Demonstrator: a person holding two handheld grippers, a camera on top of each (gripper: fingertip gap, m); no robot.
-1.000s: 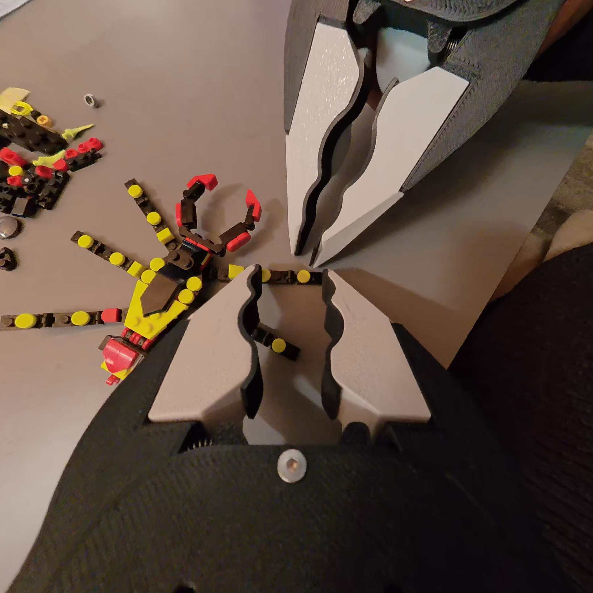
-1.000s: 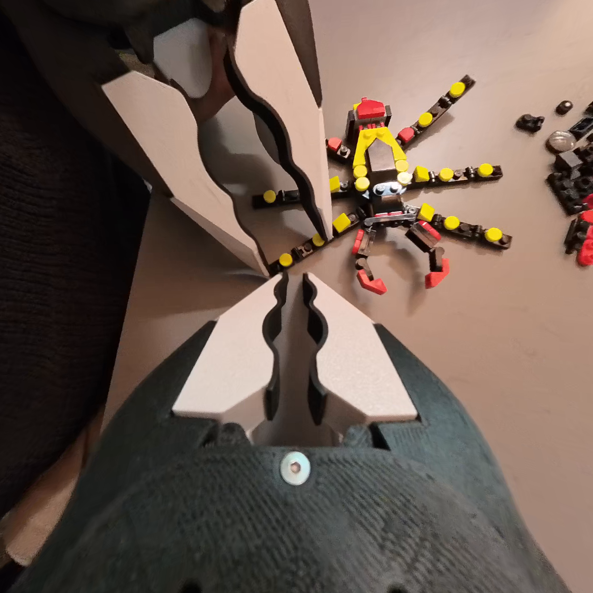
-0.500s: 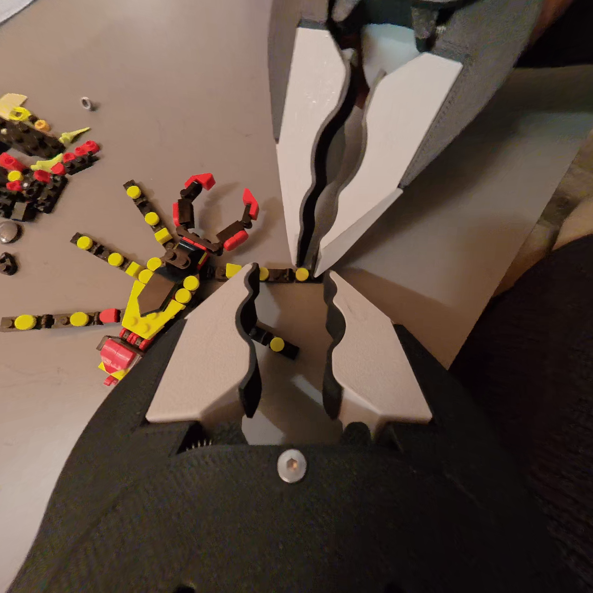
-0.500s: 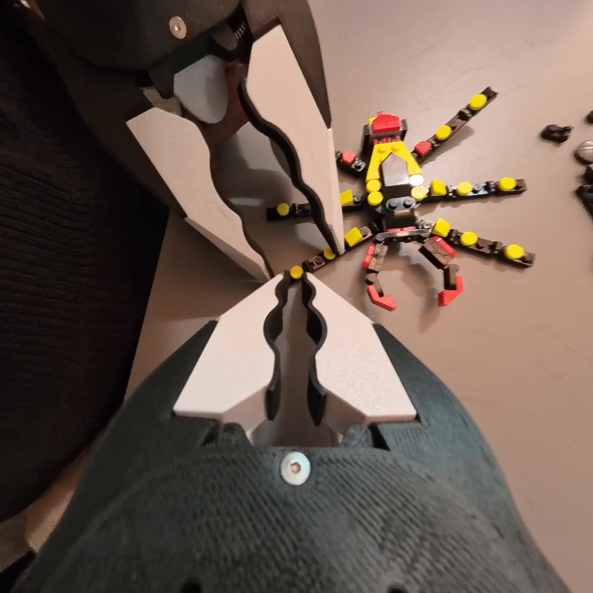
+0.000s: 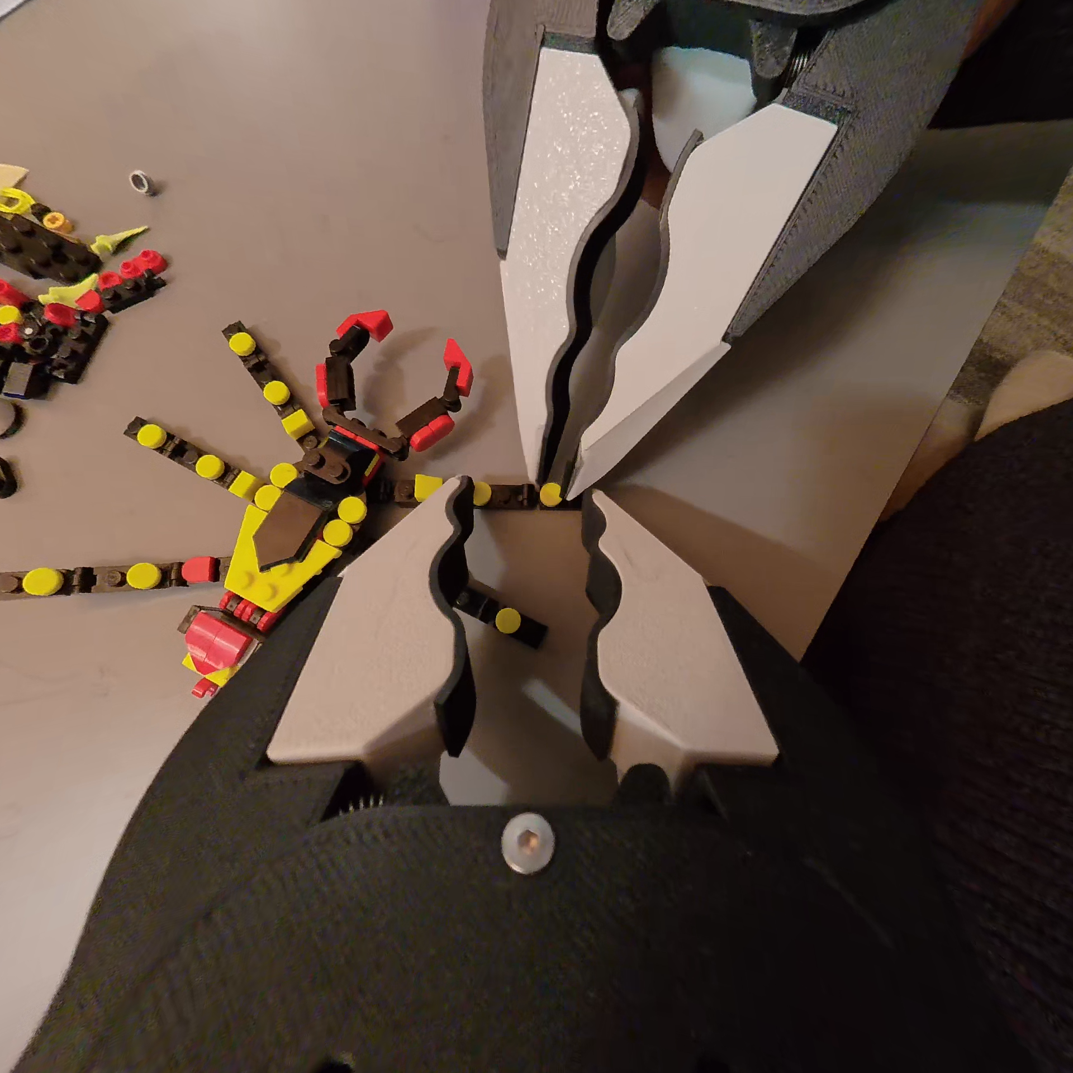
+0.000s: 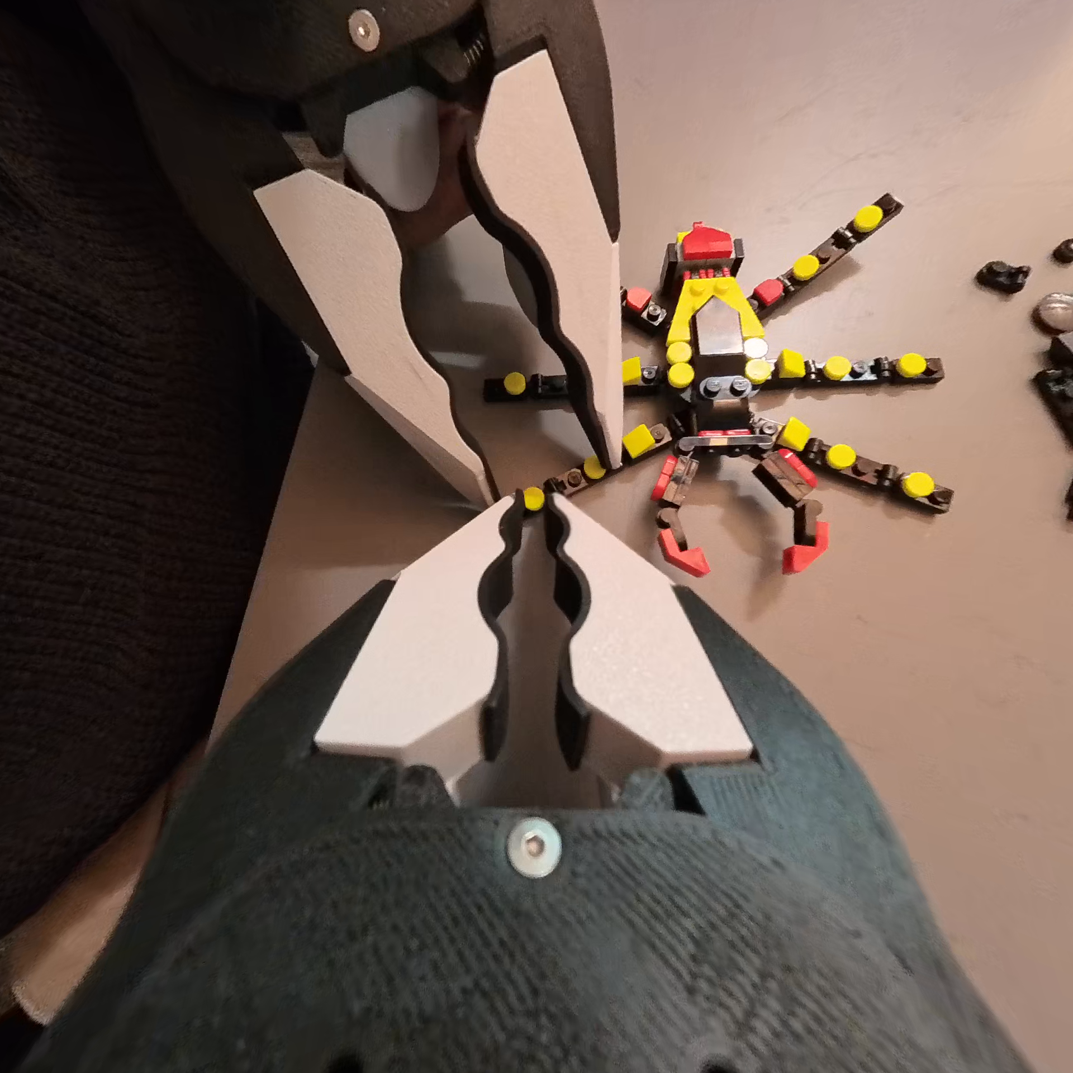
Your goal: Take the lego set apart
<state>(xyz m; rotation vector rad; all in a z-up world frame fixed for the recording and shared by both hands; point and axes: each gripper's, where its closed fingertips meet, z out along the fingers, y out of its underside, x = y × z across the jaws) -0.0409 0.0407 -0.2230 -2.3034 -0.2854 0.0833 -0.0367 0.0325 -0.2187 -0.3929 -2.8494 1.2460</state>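
A lego spider (image 5: 284,522) with a yellow and black body, red claws and black legs with yellow studs lies flat on the grey table; it also shows in the right wrist view (image 6: 717,342). My right gripper (image 6: 533,502) is shut on the outer end of one leg (image 6: 580,473), with a yellow stud between its tips. It comes in from the top in the left wrist view (image 5: 557,490). My left gripper (image 5: 525,493) is open, and one fingertip (image 6: 609,458) rests on that same leg nearer the body. Another leg (image 5: 505,621) lies between its fingers.
A pile of loose black, red and yellow pieces (image 5: 52,302) and a small ring (image 5: 142,183) lie at the far left. Small dark parts (image 6: 1001,276) sit at the right of the right wrist view. The table edge (image 5: 929,406) and a person's dark clothing (image 5: 958,638) are close by. Both grippers' tips are close together, under 4 cm apart. My left gripper's tips are some 6 cm from the lego spider (image 5: 284,522).
My right gripper has moved forward onto the end of the leg, and its tips now hold the yellow stud. My left gripper has stayed open over the legs.
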